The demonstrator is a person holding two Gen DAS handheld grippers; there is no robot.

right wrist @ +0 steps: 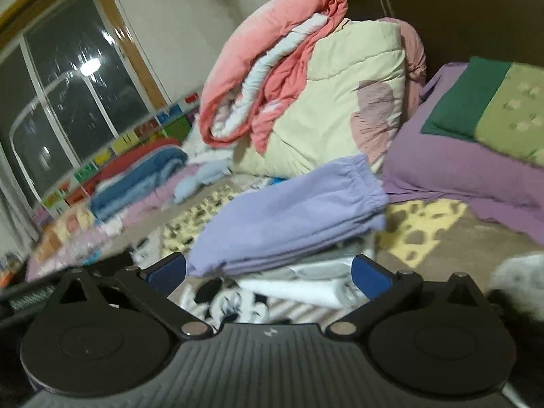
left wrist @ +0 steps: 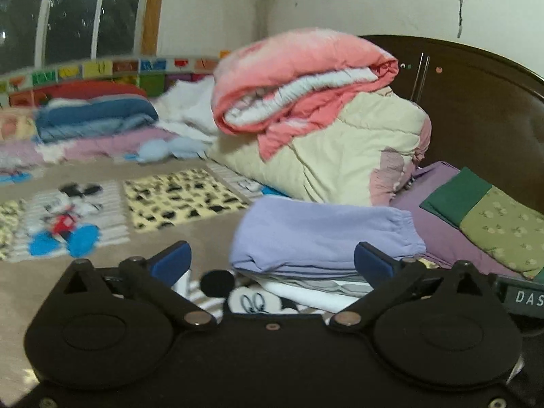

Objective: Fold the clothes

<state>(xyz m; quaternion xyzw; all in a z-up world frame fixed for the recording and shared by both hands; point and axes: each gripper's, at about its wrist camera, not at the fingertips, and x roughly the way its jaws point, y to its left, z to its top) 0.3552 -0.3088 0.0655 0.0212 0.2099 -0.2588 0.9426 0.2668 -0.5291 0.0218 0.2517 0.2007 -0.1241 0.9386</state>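
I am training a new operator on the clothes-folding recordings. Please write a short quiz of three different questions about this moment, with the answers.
1. True or false: the left tool grips the lavender garment.
2. What lies on top of the cream quilt? A) pink blanket B) green pillow C) blue towel
3. Fill in: the lavender garment rests on a ____ folded cloth.

Key
1. False; both the left tool and the right tool are open and empty.
2. A, the pink blanket.
3. White.
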